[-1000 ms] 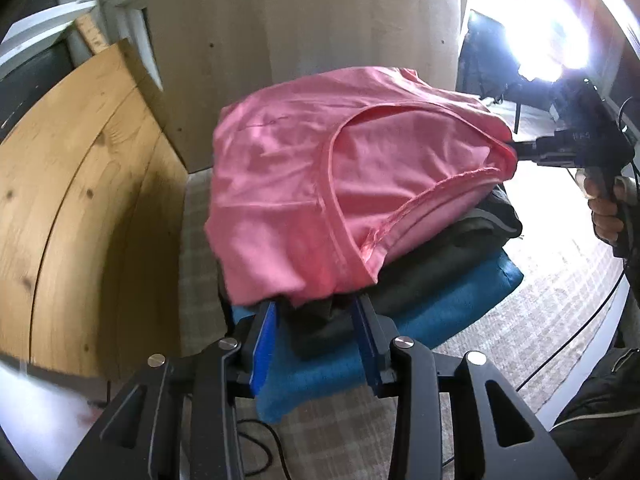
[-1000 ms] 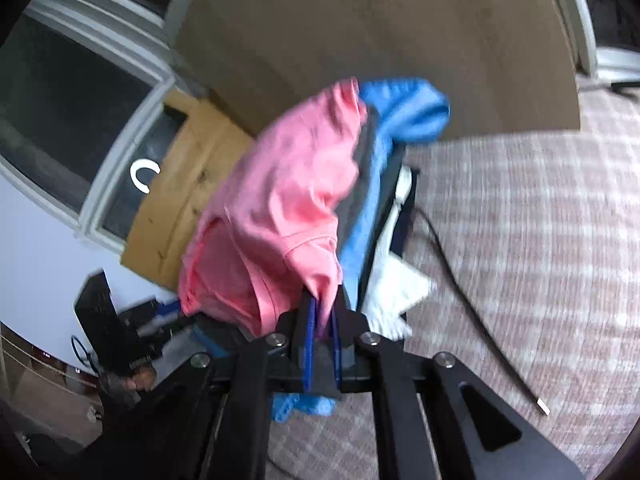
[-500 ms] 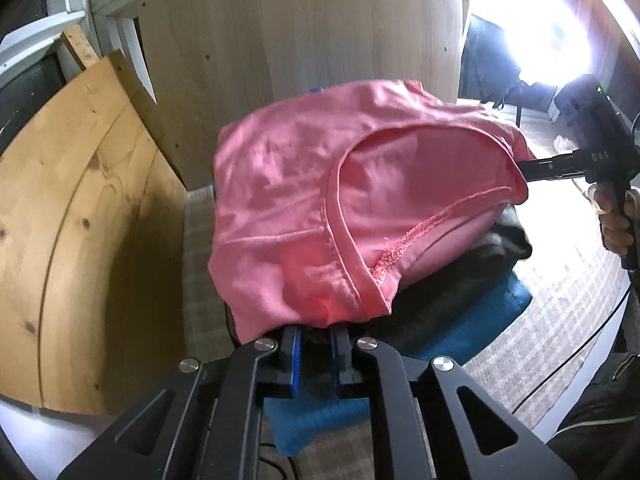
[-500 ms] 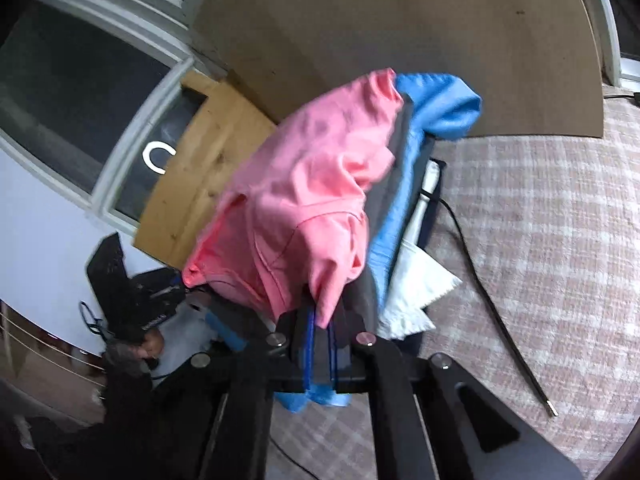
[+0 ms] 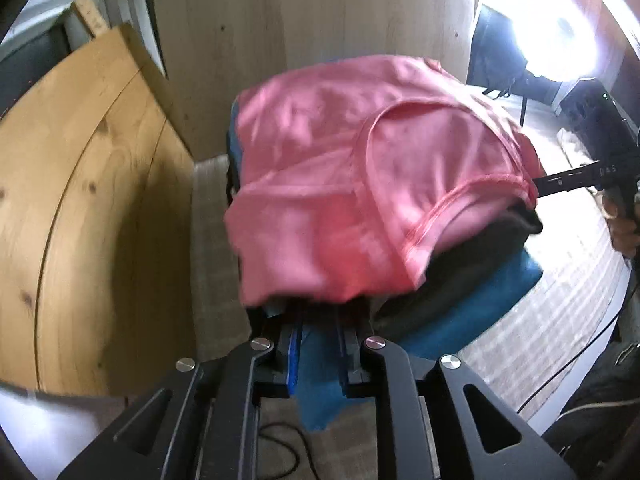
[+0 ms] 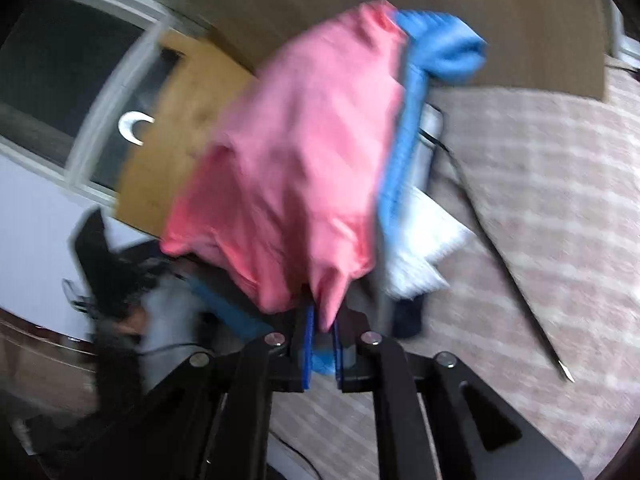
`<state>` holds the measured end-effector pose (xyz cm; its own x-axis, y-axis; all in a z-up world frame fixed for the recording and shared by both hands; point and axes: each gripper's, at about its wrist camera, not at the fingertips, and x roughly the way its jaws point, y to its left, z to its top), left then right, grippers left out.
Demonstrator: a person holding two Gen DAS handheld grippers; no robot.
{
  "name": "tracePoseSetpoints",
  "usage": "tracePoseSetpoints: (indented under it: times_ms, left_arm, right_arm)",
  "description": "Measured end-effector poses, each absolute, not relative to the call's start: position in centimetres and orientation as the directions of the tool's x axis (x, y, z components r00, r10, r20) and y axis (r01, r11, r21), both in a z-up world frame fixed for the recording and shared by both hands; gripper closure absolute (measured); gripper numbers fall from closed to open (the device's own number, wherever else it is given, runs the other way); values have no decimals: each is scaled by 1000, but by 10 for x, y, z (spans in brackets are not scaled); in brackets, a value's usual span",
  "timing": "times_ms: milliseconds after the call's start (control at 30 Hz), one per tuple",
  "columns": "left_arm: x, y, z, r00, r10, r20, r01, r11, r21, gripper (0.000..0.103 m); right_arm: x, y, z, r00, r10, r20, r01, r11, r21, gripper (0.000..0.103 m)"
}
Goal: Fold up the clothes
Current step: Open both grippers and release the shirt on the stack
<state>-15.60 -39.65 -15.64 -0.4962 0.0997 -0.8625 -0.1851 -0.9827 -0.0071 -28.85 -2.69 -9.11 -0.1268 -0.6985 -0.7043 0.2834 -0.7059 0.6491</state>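
A pink shirt (image 5: 360,184) lies on top of a stack of folded clothes: a dark garment (image 5: 472,256) and a blue one (image 5: 472,308) below it. My left gripper (image 5: 318,356) sits at the shirt's near edge, its jaws slightly apart with the pink hem just above them; I cannot tell whether they pinch it. My right gripper (image 6: 322,350) is shut on the pink shirt's (image 6: 304,168) corner. The right gripper also shows in the left wrist view (image 5: 568,180) at the shirt's far right corner. The view is blurred.
The stack rests on a checked cloth surface (image 6: 540,200). A curved wooden board (image 5: 80,200) stands at the left and a pale panel (image 5: 320,20) behind. A black cable (image 6: 508,264) crosses the cloth. A white cloth (image 6: 420,252) lies beside the stack. A bright lamp (image 5: 552,32) glares at upper right.
My left gripper closed from wide open to nearly shut at the shirt's near edge. Both grippers have shifted and the pink shirt has settled lower over the stack.
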Motion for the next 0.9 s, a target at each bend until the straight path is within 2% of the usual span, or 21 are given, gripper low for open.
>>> tracePoseSetpoints:
  times_ms: [100,167,233,300,367,433,533,567,700,767,900]
  left_arm:
    - [-143,-404,-137,-538,76,-840,-166,-986,18,88]
    - [-141,-401,-116,-586,63,-808,-169,-984,46,80]
    - [-148,-395,-99,-632,67,-772,-184,-981,65,75]
    - [-165,-389,-95,-641,87,-762,-200,-978,57,75]
    - [-183,-380,-107,-620,131,-773,-243,-969,31,74]
    - [-195,-376,-139,-537,152,-830,-264,-964,-5,74]
    - [-189,-371,-170,-467,105,-878,-293,-955,41,74]
    - [-184,-372,-162,-483,98,-870,-288,-956,52,73]
    - [-184,-368,-115,-579,90,-810,-267,-960,84,74]
    - [-196,-351,-97,-616,114,-779,-302,-948,100,73]
    - [-231,-305,-84,-636,197,-746,-409,-906,110,71]
  right_arm:
    - [-277,-8,-71,-201,-641,-741,308,-759,573,89]
    - [-274,-1,-49,-282,-611,-740,342,-785,517,89]
    - [-281,-8,-27,-347,-625,-700,398,-774,493,89]
    - [-289,-16,-6,-405,-637,-656,451,-763,463,89]
    - [-299,-34,-13,-390,-628,-674,482,-763,432,87]
    - [-304,-47,-29,-343,-605,-718,499,-765,407,74]
    - [-311,-68,-52,-272,-564,-780,526,-766,370,74]
    - [-313,-71,-55,-258,-560,-787,531,-763,369,74]
    - [-342,-28,-10,-409,-652,-638,477,-749,460,74]
    - [-373,-22,-6,-484,-585,-651,429,-807,407,74]
    - [-430,-28,-32,-470,-522,-712,364,-849,382,74]
